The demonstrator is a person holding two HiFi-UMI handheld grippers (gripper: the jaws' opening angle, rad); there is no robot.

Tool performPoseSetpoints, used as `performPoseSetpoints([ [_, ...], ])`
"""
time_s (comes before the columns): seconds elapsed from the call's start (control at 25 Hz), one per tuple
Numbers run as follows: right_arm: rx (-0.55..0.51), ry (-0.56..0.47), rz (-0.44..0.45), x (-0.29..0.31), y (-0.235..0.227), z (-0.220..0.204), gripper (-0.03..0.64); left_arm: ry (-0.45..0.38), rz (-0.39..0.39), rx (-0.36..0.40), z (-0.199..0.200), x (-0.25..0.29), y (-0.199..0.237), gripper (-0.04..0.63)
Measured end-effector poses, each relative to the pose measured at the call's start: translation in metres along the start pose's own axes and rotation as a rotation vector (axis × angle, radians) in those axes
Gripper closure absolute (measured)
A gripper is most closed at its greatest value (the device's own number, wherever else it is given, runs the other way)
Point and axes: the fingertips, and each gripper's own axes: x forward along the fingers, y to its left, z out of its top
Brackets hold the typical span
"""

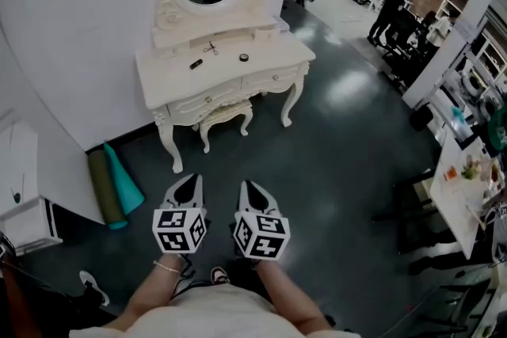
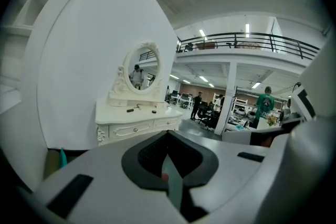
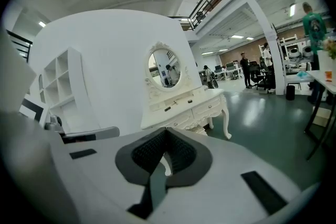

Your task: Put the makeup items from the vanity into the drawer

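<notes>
head view: left tongs (image 1: 190, 180) and right tongs (image 1: 250, 187) are hanging side by side, both pressed together and gripping nothing, well apart from the vanity (image 1: 173, 18); three makeup items are lying on its tabletop (image 1: 168, 75): a dark tube (image 1: 196, 64), a metal curler-like tool (image 1: 211, 48) and a small round pot (image 1: 244, 57); the drawer (image 1: 207, 100) is sitting closed; judging by this, nothing is being stowed yet and the opening, picking and placing are all waiting to be done
</notes>
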Motion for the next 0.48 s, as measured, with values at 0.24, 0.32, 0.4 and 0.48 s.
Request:
performPoseSetpoints([
  [0.24,0.025,-0.011,-0.01,0.028,-0.016,0.009,0.598,0.015,-0.004,0.028,0.004,0.031,0.005,0.592],
  [0.32,0.036,-0.008,-0.008,0.043,-0.024,0.012,0.598,0.019,0.0,0.04,0.007,0.045,0.007,0.592],
  [0.4,0.045,-0.009,0.002,0.058,-0.031,0.018,0.598,0.02,0.005,0.055,0.012,0.06,0.008,0.592],
  [0.48,0.053,-0.017,0.012,0.074,-0.037,0.029,0.598,0.02,0.01,0.065,0.02,0.076,0.009,0.592],
])
